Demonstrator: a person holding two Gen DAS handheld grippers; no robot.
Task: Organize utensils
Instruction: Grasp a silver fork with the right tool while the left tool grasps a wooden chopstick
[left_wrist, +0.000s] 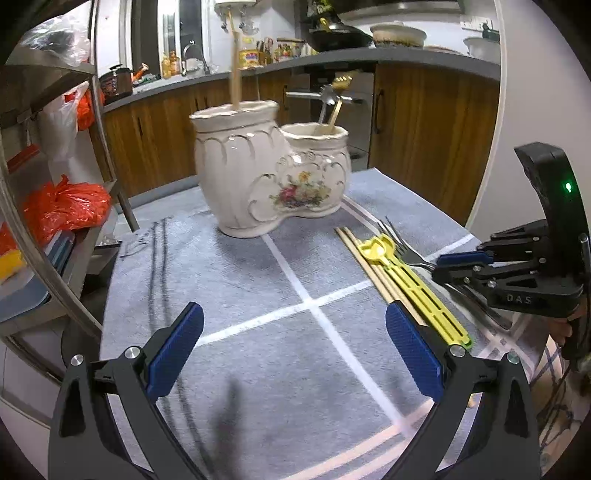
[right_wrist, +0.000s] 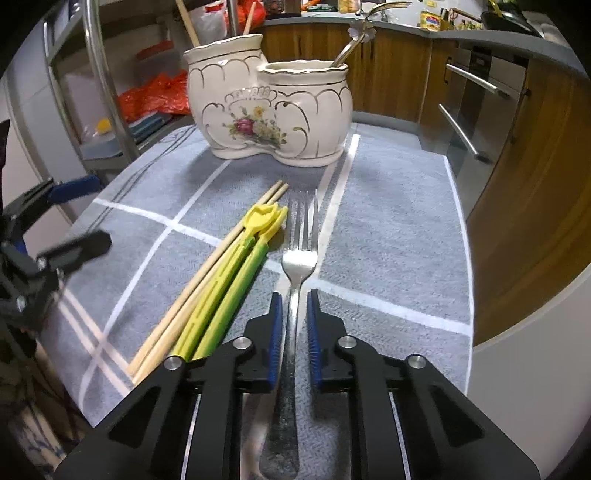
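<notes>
On a grey checked cloth (right_wrist: 388, 229) over the table, the right claw (right_wrist: 294, 332) closes on the handle of a steel fork (right_wrist: 298, 258) lying beside yellow-green plastic utensils (right_wrist: 236, 280) and wooden chopsticks (right_wrist: 207, 273). The left claw (left_wrist: 295, 354) hovers open, empty, near the floral ceramic utensil holder (left_wrist: 258, 166).

**One short mark can be read**

The raised letters "DAS" stand on the black body of the right gripper (left_wrist: 452, 264), seen from the left wrist. The yellow container (left_wrist: 248, 59) on the far counter carries a red and blue label, but it is too blurred to read. No other writing is legible.
</notes>
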